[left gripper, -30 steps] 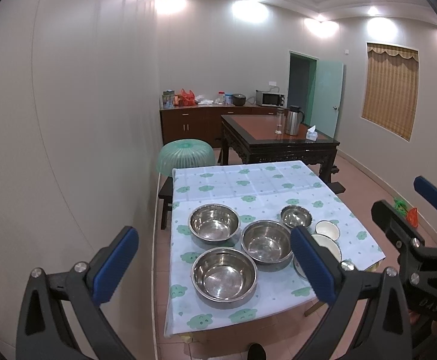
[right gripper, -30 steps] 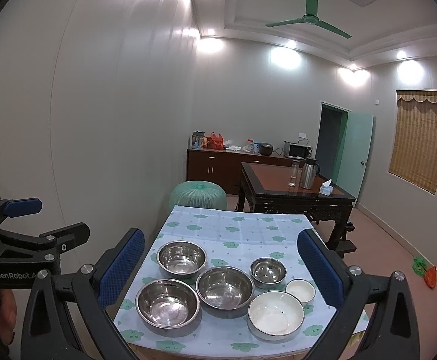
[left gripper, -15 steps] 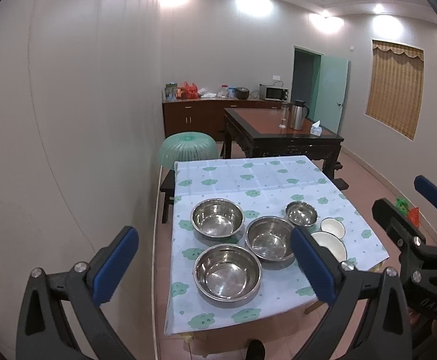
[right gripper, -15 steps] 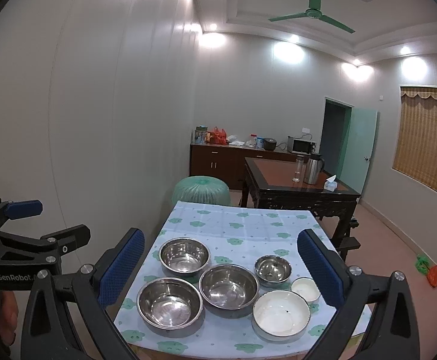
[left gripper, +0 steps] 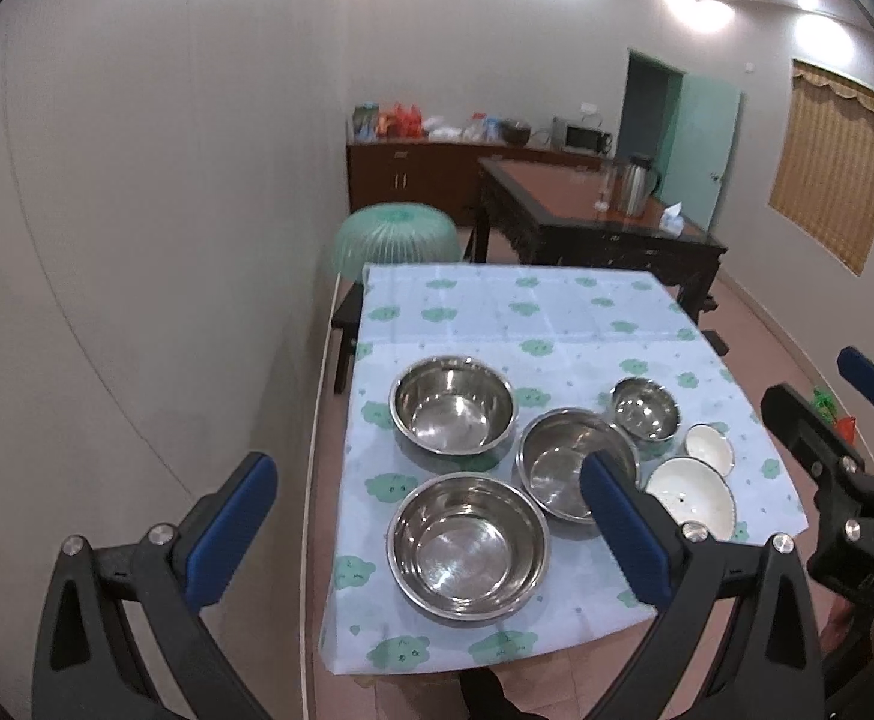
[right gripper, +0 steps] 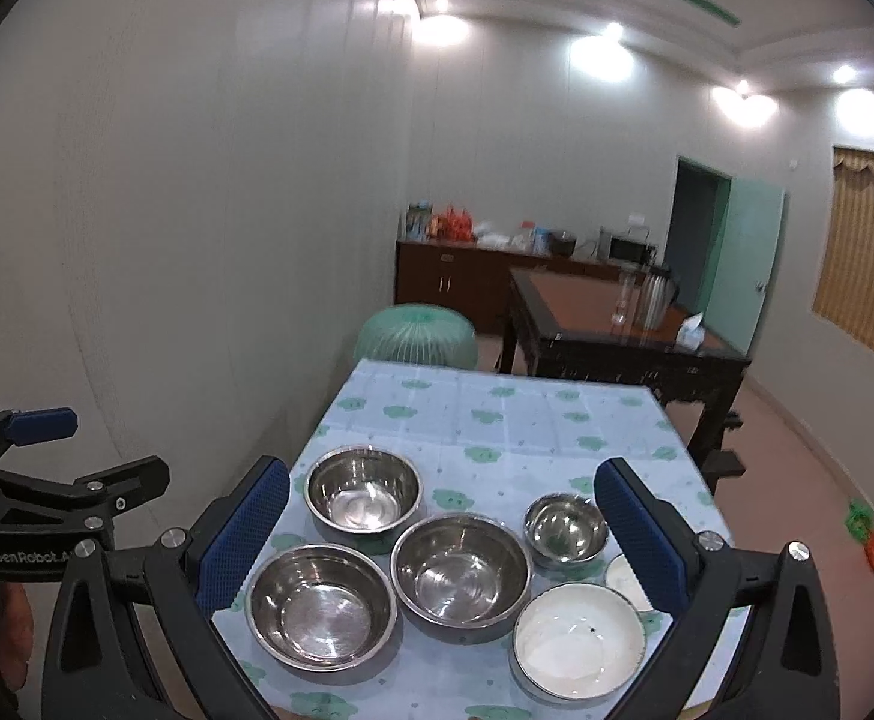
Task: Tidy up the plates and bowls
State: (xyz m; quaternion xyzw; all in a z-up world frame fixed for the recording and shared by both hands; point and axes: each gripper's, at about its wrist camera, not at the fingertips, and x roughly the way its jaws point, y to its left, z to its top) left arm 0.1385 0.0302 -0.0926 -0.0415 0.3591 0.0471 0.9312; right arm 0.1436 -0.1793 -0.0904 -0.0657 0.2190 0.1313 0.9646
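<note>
Nothing is stacked yet: my left jaws (left gripper: 425,531) and right jaws (right gripper: 443,531) (both wide, holding nothing) hang over six loose bowls, the big white bowl (right gripper: 578,639) at 5 o'clock on the table (right gripper: 497,414).

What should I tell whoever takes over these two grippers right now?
Left gripper open, empty, above the table's near edge. Right gripper open, empty.
On the tablecloth: four steel bowls, namely near-left, far-left, middle and small, plus a large white bowl and a small white bowl at the right.
Done: nothing stacked, all bowls separate.
Left: gather and nest all six.
</note>
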